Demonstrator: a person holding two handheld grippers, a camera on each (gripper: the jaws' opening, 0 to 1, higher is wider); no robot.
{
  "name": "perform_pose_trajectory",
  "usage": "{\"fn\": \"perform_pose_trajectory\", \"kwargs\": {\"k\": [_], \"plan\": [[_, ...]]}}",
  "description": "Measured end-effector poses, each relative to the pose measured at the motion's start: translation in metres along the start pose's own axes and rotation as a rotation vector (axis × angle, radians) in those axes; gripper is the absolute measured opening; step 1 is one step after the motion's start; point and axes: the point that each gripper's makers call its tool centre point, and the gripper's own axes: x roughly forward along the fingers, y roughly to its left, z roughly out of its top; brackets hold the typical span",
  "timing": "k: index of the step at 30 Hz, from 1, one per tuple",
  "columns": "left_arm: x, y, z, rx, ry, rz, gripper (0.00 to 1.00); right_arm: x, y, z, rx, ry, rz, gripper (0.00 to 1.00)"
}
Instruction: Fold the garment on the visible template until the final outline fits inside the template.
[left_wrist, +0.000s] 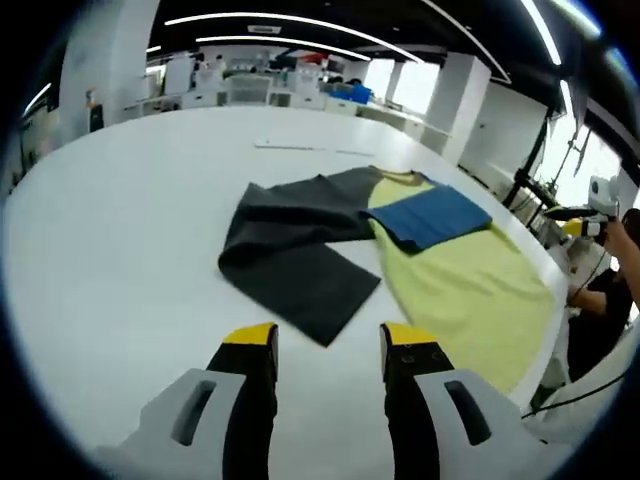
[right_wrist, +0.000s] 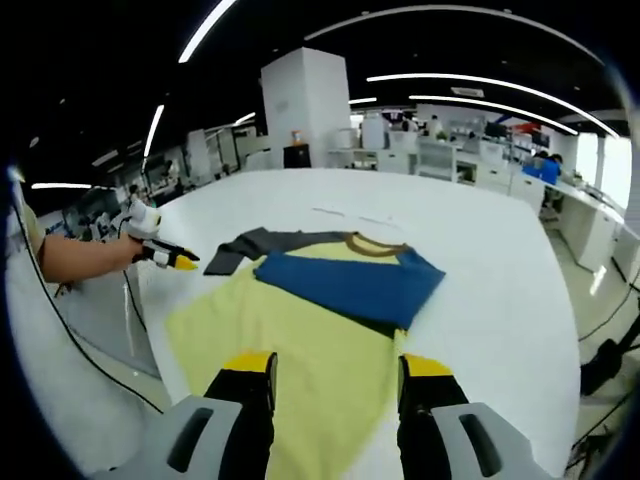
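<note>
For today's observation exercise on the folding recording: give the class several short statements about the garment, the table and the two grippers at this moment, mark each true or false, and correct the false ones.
1. The garment has a yellow body with one blue sleeve and one dark grey sleeve. True.
2. The blue sleeve is folded across the yellow body. True.
3. The garment lies on a dark wooden table. False: the table is white.
4. The left gripper is shut on the grey sleeve. False: its jaws stand apart above the table, holding nothing.
5. The right gripper hovers open over the yellow body. True.
6. The collar is blue. False: it is brown.
</note>
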Motion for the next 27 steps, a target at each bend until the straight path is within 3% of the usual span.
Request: {"fn": "perform_pose_trajectory", "kwargs": {"k": [10, 18, 27], "plan": [[0.021, 0.015, 0.006, 0.028, 0.043, 0.043, 0.30, -0.006, -0.005, -0.001, 0.009, -0.007, -0.017, 0.46], [0.032, 0.025, -0.004, 0.050, 0.114, 0.089, 0.26, -0.010, -0.009, -0.005, 0.018, -0.006, -0.029, 0.46], [0.032, 0.032, -0.004, 0.131, 0.149, 0.135, 0.12, -0.009, -0.010, -0.008, 0.029, -0.004, -0.033, 0.46]]}}
